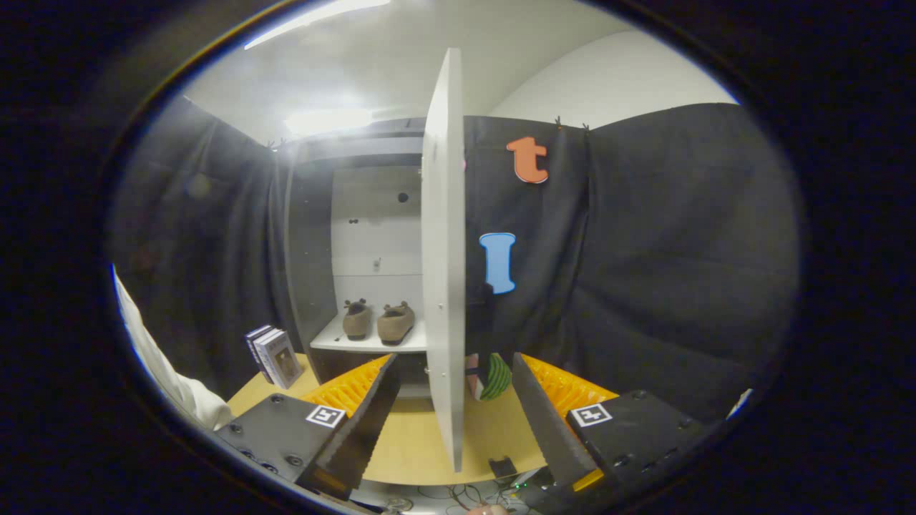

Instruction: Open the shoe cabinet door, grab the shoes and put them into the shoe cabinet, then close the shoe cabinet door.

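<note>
The gripper (452, 400) is held level and faces the shoe cabinet (372, 250) straight on, its two fingers (365, 422) spread wide apart and closed on nothing. The cabinet door (444, 257) stands open and is seen edge-on — its thin white edge runs down into the gap between the fingers, nearer the left one, and whether either finger touches it cannot be told. Each finger has a dark, saw-toothed inner face, an orange ribbed part behind it and a black block carrying a square black-and-white marker (325, 415).

Two shoes (377, 320) sit side by side on the white shelf (336, 342) inside the cabinet, beyond the fingers and to the left of the door; they are brown, soft-looking, toes pointing outward. There is one cabinet and one door, with one shelf visible. Two or three books (273, 355) stand upright, leaning slightly, just left of the cabinet's base. A single striped green object (492, 377) lies behind the door, between it and the right finger; what it is cannot be made out.

The cabinet stands on a light wooden tabletop (408, 436), whose near edge curves beneath the fingers; cables (451, 493) lie on the floor below it. Black cloth (680, 272) hangs behind and on both sides, under a white ceiling with a bright lamp (325, 120) above the cabinet. A white sleeve (168, 379) comes in beside the left finger.
</note>
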Demonstrator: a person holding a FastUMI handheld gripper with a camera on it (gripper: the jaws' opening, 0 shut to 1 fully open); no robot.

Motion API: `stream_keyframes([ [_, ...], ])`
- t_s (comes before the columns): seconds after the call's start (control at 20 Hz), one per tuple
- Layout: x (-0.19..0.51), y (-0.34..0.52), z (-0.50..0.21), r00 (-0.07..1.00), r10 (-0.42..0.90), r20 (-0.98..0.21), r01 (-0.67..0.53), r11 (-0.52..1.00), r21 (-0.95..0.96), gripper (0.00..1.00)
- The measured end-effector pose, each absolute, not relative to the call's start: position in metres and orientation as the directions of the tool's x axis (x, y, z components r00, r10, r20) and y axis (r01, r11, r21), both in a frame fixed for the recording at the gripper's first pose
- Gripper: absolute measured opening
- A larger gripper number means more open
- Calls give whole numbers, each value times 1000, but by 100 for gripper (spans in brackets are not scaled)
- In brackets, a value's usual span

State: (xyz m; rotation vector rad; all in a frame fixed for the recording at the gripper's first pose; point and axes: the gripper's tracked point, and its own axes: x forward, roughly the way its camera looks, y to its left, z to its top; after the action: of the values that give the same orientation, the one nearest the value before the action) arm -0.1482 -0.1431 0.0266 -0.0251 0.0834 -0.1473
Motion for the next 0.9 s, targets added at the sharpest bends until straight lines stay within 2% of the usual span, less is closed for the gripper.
stream_keyframes([
  [0.4, -80, -244, 30, 967, -251, -39, 250, 968, -37, 98],
  [0.7, -17, -250, 28, 981, -192, -26, 192, 981, -21, 97],
  [0.9, 0, -238, 30, 987, -157, -24, 157, 988, -9, 96],
])
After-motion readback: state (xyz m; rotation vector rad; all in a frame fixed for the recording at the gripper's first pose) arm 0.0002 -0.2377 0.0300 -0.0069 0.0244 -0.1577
